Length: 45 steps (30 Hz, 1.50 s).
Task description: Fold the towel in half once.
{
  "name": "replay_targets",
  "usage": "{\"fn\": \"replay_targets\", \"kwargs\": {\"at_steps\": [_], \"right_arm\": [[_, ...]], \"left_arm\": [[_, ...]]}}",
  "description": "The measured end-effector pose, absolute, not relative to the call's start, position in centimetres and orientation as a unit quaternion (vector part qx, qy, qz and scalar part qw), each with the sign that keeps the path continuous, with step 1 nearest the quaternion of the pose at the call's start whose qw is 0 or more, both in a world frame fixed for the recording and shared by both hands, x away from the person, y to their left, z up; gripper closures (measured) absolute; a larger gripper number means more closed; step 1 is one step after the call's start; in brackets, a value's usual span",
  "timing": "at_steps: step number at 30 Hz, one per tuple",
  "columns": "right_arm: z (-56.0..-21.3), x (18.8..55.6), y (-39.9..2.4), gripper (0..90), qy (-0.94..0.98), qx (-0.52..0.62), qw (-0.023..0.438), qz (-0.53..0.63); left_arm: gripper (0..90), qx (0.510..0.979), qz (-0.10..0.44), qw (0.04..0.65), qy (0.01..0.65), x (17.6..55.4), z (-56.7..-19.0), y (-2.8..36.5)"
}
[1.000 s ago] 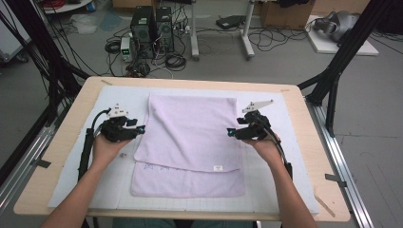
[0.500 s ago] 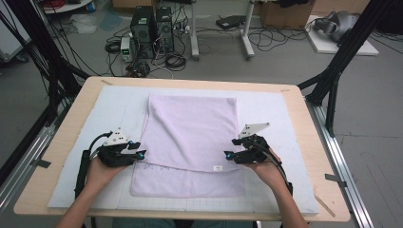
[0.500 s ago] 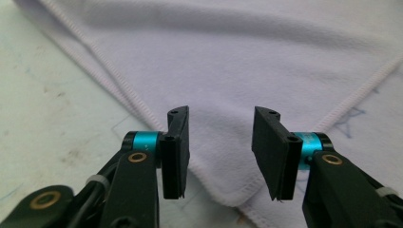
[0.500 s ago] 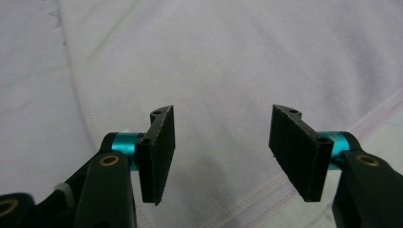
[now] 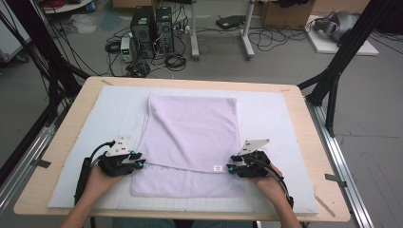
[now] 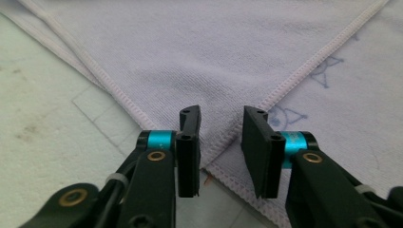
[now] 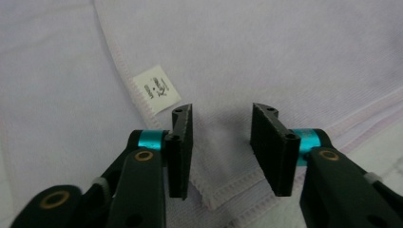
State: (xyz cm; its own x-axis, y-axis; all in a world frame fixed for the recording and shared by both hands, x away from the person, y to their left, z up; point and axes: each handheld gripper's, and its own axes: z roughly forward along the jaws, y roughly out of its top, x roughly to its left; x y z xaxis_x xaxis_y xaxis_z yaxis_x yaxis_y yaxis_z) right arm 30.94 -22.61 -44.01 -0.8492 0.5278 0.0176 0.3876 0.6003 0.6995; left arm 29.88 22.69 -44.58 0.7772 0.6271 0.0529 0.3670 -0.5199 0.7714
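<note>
So the lilac towel (image 5: 190, 137) lies flat mid-table, folded over on itself. The left gripper (image 5: 137, 164) sits at the fold's left corner and the right gripper (image 5: 231, 167) at its right corner beside the label (image 7: 156, 89). Both have just been closing, jaws apart, towel corner between them, not pinched yet.

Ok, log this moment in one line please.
left gripper: closing over towel corner | right gripper: closing over corner by tag | pads not pressing

One lilac towel (image 5: 190, 137) lies on one white mat (image 5: 275, 118). Two grippers are present, the left gripper (image 5: 138, 164) and the right gripper (image 5: 230, 167). One white label (image 5: 218, 168) is on the towel.
</note>
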Motion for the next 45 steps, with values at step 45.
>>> {"fn": "replay_targets", "kwargs": {"at_steps": [45], "right_arm": [[-44.5,27.1,-23.9,85.0,0.884,0.226,0.035,0.407]], "left_arm": [[86.0,0.866,0.118,0.421,0.242,23.8,-44.6,22.5]]}}
